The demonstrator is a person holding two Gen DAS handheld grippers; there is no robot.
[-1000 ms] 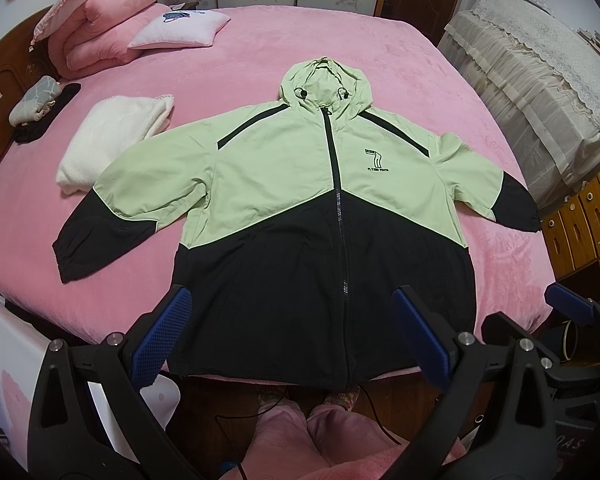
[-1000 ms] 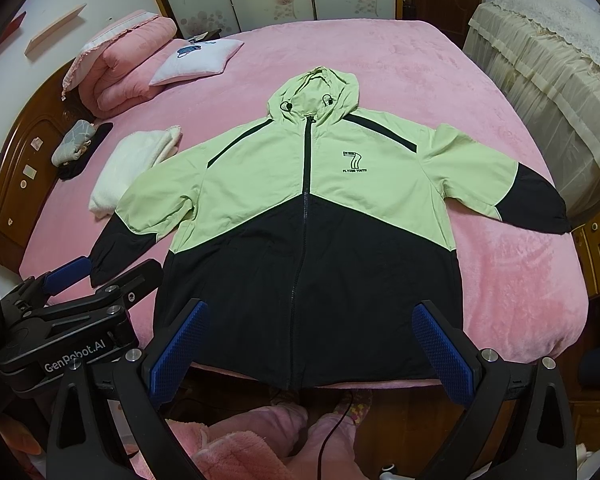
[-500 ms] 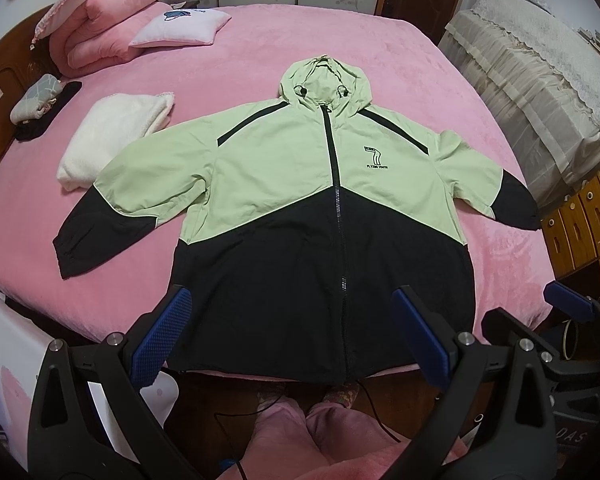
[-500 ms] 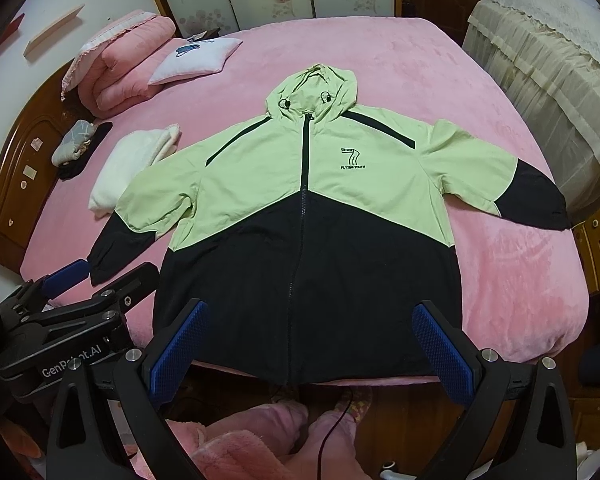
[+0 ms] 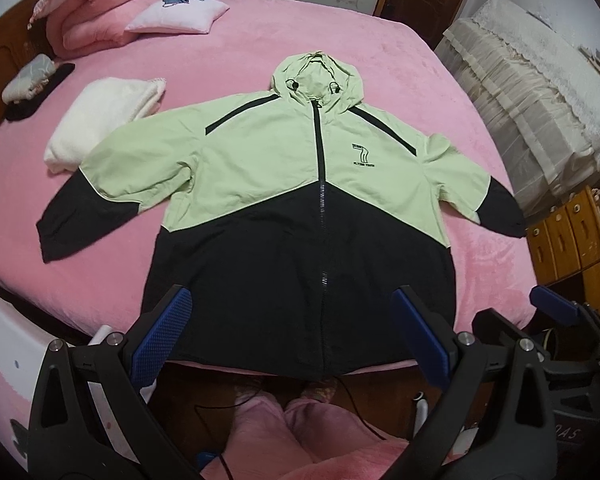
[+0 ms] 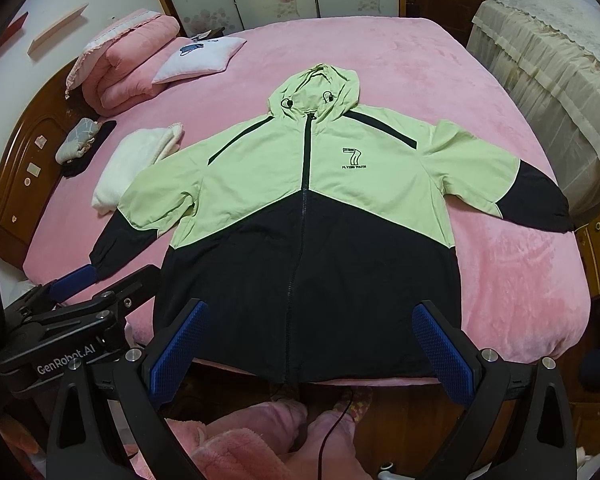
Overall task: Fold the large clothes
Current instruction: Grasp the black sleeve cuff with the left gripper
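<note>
Jacket (image 5: 300, 208) lies flat, zipped, sleeves out on bed (image 5: 380, 52); no fold yet, all left to do. We hold left gripper (image 5: 296, 332) & right gripper (image 6: 312, 340) wide open, empty, above hem.

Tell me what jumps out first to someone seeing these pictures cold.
The green-and-black hooded jacket dominates: spread flat, zipped, sleeves out, across the near half of the pink bed. Both the left gripper and right gripper hover open over its black hem. A folded white blanket lies beside its left sleeve.
</note>
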